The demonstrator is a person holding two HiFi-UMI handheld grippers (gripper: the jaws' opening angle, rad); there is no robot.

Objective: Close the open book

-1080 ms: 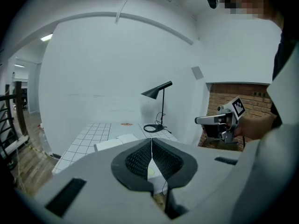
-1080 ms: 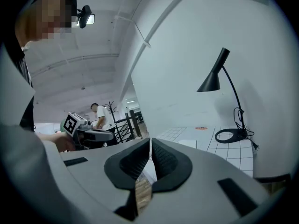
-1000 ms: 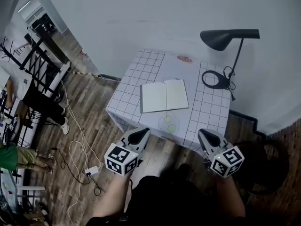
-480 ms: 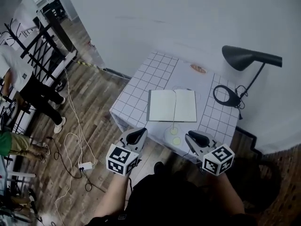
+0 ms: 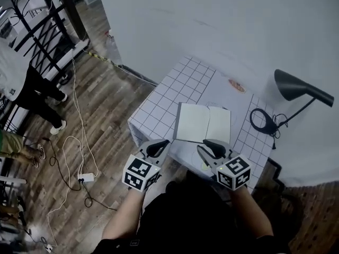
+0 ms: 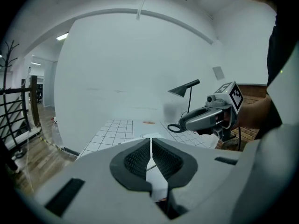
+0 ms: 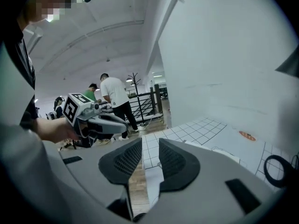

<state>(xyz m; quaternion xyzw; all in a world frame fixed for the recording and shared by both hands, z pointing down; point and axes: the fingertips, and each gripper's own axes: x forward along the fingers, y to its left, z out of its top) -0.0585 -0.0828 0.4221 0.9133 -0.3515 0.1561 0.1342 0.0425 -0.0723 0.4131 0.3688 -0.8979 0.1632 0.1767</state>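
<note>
Book: open white-paged book (image 5: 203,125) lies flat on the white grid-patterned surface (image 5: 169,97), just beyond both grippers.
Left gripper (image 5: 159,146): jaws pressed together, holding nothing.
Right gripper (image 5: 207,144): jaws partly apart, just been opening, nothing between them.

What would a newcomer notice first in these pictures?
The open white-paged book lies on the table with a white grid cloth, a black desk lamp at its right end. Near its front edge hover the shut left tongs and the right tongs, which have just been opening, empty.
</note>
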